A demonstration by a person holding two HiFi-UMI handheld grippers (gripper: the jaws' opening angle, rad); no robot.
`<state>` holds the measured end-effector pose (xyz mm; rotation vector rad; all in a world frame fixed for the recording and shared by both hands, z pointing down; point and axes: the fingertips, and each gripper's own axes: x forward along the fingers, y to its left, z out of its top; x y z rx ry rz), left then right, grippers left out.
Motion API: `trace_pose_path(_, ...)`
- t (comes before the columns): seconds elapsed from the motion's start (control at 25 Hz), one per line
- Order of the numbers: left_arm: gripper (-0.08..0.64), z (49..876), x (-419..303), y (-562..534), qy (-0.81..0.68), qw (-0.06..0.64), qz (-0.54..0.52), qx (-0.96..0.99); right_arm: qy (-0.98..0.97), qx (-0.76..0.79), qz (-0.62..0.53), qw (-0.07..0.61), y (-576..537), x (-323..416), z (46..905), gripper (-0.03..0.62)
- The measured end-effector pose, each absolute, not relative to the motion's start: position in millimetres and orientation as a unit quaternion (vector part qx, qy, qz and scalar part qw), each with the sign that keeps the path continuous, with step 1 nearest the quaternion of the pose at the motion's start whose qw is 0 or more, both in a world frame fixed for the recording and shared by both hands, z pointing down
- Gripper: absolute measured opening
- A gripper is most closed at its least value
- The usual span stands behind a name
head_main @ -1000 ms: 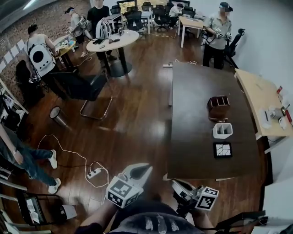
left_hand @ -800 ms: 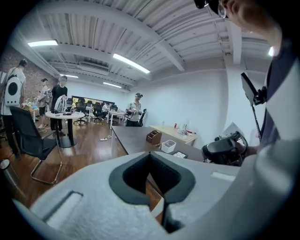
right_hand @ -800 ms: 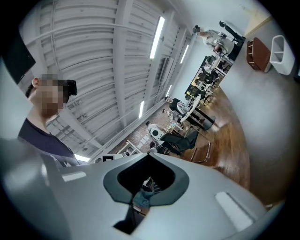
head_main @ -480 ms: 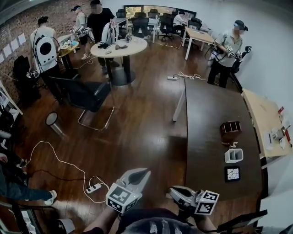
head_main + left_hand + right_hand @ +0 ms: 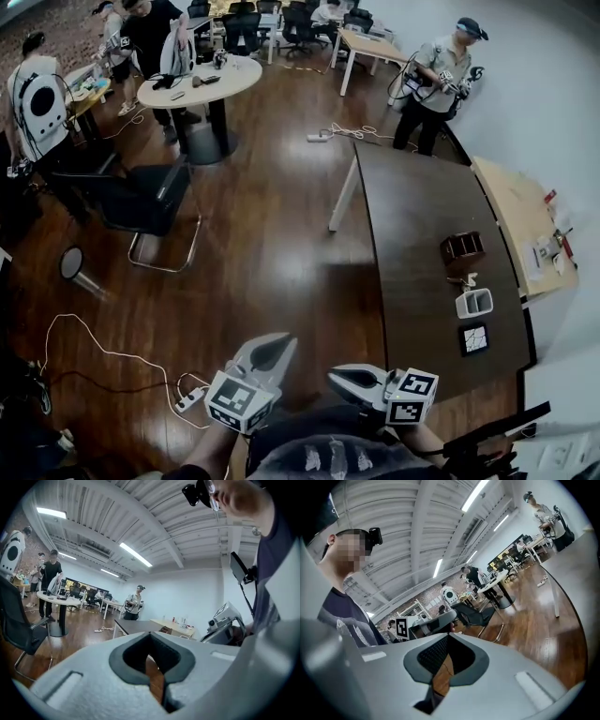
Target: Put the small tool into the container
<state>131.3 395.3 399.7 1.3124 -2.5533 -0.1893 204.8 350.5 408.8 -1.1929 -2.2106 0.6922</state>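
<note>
On the dark table (image 5: 412, 216) at the right stand a brown slotted container (image 5: 461, 247) and a white container (image 5: 474, 303). A small pale tool (image 5: 463, 279) lies between them. My left gripper (image 5: 274, 345) (image 5: 150, 633) and right gripper (image 5: 349, 379) (image 5: 449, 635) are held close to my body at the bottom of the head view, over the wooden floor, well short of the table's objects. Both are shut with nothing between the jaws. From the left gripper view, the table (image 5: 133, 626) lies far ahead.
A black square pad with a white pattern (image 5: 473, 338) lies near the table's front end. A black chair (image 5: 141, 202), a round table (image 5: 197, 84), several people and a power strip with cable (image 5: 187, 400) stand on the floor at left. A person (image 5: 429, 89) stands beyond the table.
I have walked across the floor, so the room has shifted in view and the table now sits further right. Both grippers stay low in front of me, shut and empty.
</note>
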Motion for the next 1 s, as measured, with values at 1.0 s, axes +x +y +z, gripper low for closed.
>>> trace_pose_path(1.0, 0.002, 382.8, -14.9, 123.7, -0.752, 0.175, 0.056, 0.633, -0.893, -0.236, 0.378, 0.064, 78.7, 27.8, 381.8, 0.000)
